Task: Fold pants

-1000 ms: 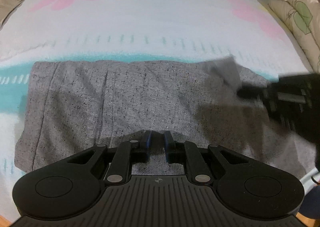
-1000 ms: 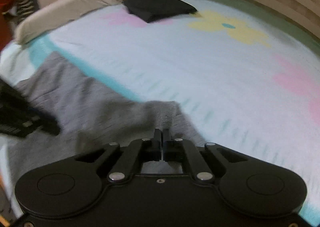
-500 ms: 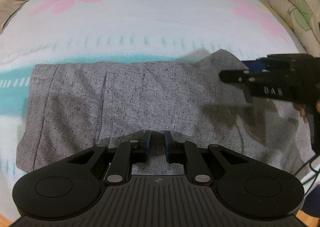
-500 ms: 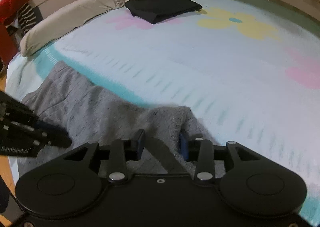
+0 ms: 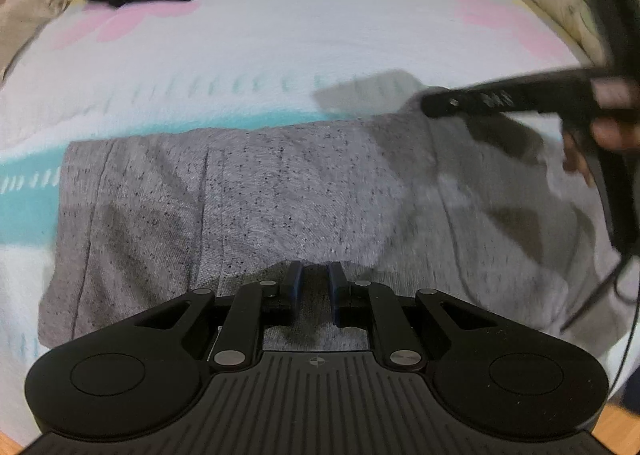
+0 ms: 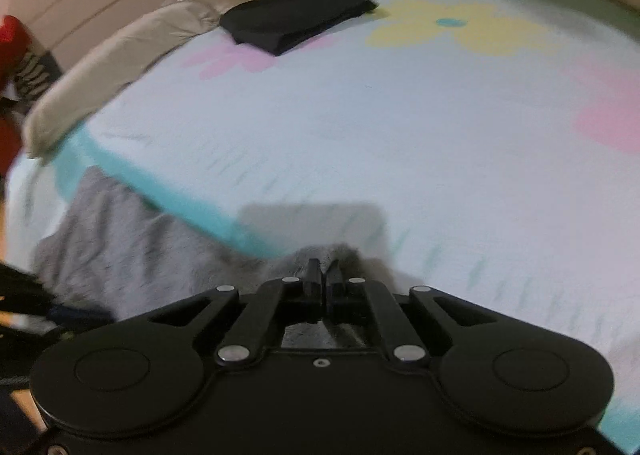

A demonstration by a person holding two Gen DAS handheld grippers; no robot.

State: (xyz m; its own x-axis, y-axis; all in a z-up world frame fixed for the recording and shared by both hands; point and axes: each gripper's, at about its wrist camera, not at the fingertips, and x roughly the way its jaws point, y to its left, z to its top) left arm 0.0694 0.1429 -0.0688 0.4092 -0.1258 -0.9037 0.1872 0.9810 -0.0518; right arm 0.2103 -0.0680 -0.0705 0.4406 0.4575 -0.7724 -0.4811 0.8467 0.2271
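The grey pants [image 5: 248, 199] lie flat across the near part of the bed [image 5: 320, 35], their long edge running along the teal stripe [image 6: 168, 195] of the sheet. Nearest to the person, the left claw [image 5: 314, 287] points steeply down at the near edge of the pants with its jaws only slightly apart, grey cloth showing between them; whether the pads actually bite the fabric cannot be told. Toward the far edge of the pants, the right claw [image 6: 323, 273] has its jaws pressed together, pinching a raised tuft of grey cloth at the corner next to the teal stripe. The step in hand looks like lifting that far corner to carry it over the pants for a fold. To do it well, the right claw should keep its pinch tight, rise just enough for the cloth to clear itself, and travel straight so the edges line up, while the left claw steadies the near edge so the layer beneath does not drag. Well beyond the pants, a folded black garment [image 6: 296, 17] rests near the beige pillow [image 6: 116, 67] at the far side of the bed.
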